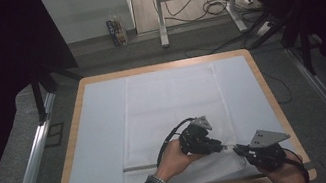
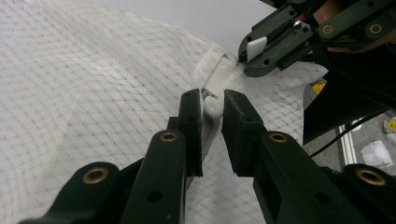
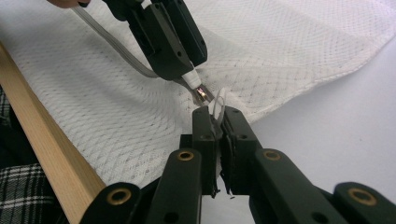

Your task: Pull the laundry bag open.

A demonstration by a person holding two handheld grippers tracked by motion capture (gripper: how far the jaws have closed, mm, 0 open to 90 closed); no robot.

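Right hand-held gripper [image 3: 217, 116] pinches the mesh bag's [image 1: 173, 105] corner at the desk's [image 1: 161, 67] near edge; left hand-held gripper [image 2: 212, 109] clamps the zipper pull [image 2: 213, 107]. Draw it steadily, keeping the corner taut.

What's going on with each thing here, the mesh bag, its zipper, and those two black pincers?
Mesh bag: lying flat on the table, its near corner lifted.
Zipper pull: pinched between the left gripper's jaws.
Left gripper: shut on the zipper pull.
Right gripper: shut on the bag's corner fabric.
Table: covered by a pale sheet.
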